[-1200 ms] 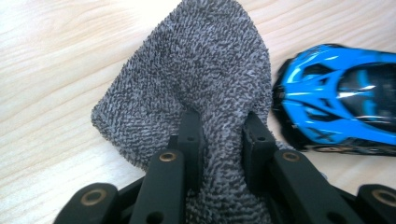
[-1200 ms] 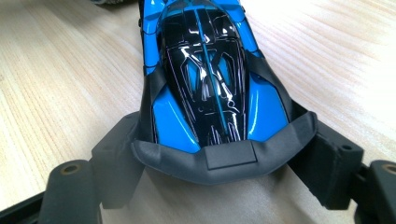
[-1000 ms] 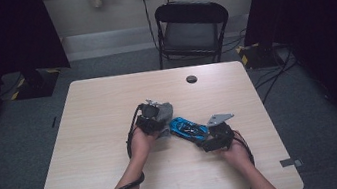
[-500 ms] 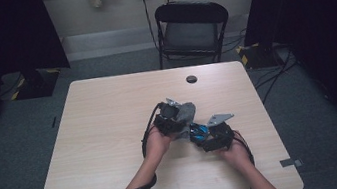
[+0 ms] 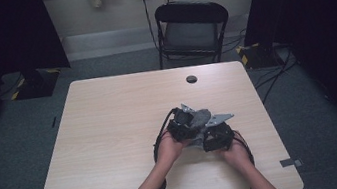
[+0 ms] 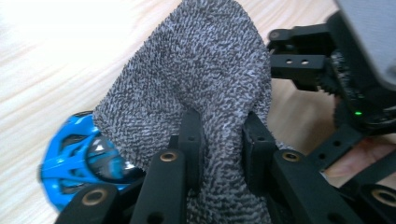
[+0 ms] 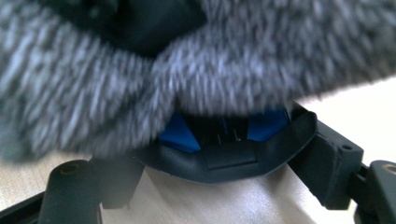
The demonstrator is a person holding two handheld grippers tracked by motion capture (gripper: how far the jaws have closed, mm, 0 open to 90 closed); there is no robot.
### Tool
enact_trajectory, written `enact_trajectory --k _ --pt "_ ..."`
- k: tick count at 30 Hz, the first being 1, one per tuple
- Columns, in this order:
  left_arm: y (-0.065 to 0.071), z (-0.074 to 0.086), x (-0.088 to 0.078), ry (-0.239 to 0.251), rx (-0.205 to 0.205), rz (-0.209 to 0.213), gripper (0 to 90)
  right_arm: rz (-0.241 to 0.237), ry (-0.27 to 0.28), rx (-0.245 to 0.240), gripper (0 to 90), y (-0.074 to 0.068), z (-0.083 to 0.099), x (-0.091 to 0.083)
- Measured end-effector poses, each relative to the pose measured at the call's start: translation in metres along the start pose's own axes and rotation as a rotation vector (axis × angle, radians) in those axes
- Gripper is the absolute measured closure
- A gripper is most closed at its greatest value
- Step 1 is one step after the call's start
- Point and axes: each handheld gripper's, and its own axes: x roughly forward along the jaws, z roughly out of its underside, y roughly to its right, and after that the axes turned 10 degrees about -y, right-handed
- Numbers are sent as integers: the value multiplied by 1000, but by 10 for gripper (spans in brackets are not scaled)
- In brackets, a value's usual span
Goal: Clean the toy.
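I have the left gripper (image 5: pixel 194 120) pinching a grey knitted cloth (image 6: pixel 196 88); its jaws are pressed together on a fold of the fabric, which bulges up between and above them in the left gripper view. The right gripper (image 5: pixel 202 140) has its jaws spread wide around the dark rear rim of a blue toy helmet (image 6: pixel 77 161), one jaw on each side of the rim, and I read that as a holding grip, not an idle open one.

Both things sit together on the tabletop (image 5: pixel 111 133), right of its centre and toward the near edge, well short of the small dark hole near the far edge. In the right gripper view the cloth (image 7: pixel 140 79) hangs over the top of the helmet (image 7: pixel 219 135), touching it and hiding most of the shell; the blue still shows under the fabric's lower edge.

My judgement: bringing the cloth to the helmet is done, and the wiping or covering itself is barely begun. The helmet is steadied, the cloth is in contact, but much of the blue shell still looks untouched on the side facing the left gripper.
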Motion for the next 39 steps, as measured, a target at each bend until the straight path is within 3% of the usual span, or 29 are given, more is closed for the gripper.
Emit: enact_trajectory --k 11,18,34,39 --pt "7 1 11 -22 17 19 740 0 1 -1 240 0 0 0" --pt "12 -1 15 -50 51 -21 745 0 0 0 240 0 0 0" --pt "14 -1 15 -53 71 -49 745 0 -1 -3 240 0 0 0" --pt "9 0 13 -47 58 -51 743 0 0 -1 241 0 0 0"
